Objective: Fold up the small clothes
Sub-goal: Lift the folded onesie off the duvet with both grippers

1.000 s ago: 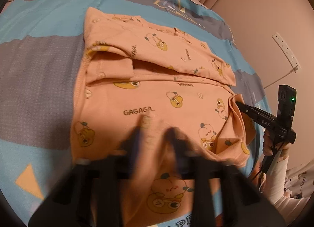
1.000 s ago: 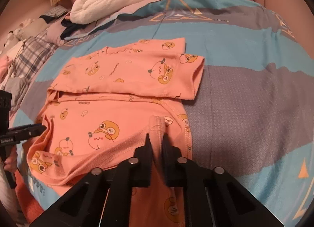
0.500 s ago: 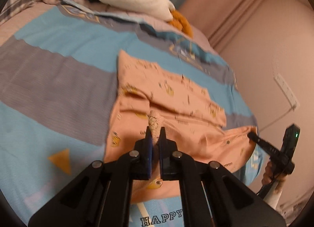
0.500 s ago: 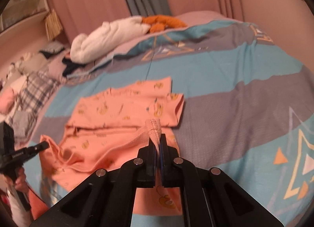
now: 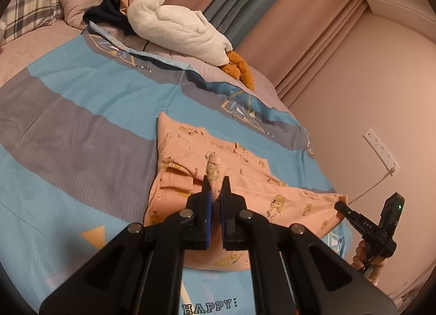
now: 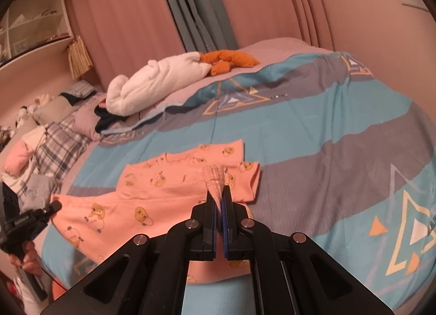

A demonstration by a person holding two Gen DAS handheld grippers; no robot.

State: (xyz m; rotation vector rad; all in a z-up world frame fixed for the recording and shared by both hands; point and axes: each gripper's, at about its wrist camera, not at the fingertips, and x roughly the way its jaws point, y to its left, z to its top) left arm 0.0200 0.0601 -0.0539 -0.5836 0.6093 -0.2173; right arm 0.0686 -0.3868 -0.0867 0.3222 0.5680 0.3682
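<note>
A small peach garment (image 5: 275, 203) printed with yellow cartoon ducks is being held up at its near edge by both grippers, above a bed covered with a quilt (image 5: 81, 129) striped in blue and grey. The left gripper (image 5: 214, 197) is being kept clenched on a pinch of the peach fabric, which is sticking up between its blue-lined jaws. The right gripper (image 6: 219, 203) is also being kept clenched on a pinch of the same hem, and a small cone of cloth is seen rising from between its jaws. In the left wrist view the right gripper (image 5: 340, 205) is being seen at the far corner of the lifted edge, held by a hand (image 5: 366, 256). In the right wrist view the left gripper (image 6: 55, 206) is being seen at the opposite corner, with the other hand (image 6: 26, 256) under it.

The far part of the garment (image 6: 190, 173) is lying flat on the quilt (image 6: 313, 129), with the sleeves folded in over the body. The near part is being stretched between the two grippers and is hanging a little over the quilt.

A white plush toy (image 5: 177, 26) with orange feet is lying at the far side of the bed, before pink and grey curtains (image 5: 272, 15). Plaid pillows (image 6: 57, 146) are being seen to the left in the right wrist view. A white power strip (image 5: 381, 148) with a cable is fixed on the wall at the right of the left wrist view.
</note>
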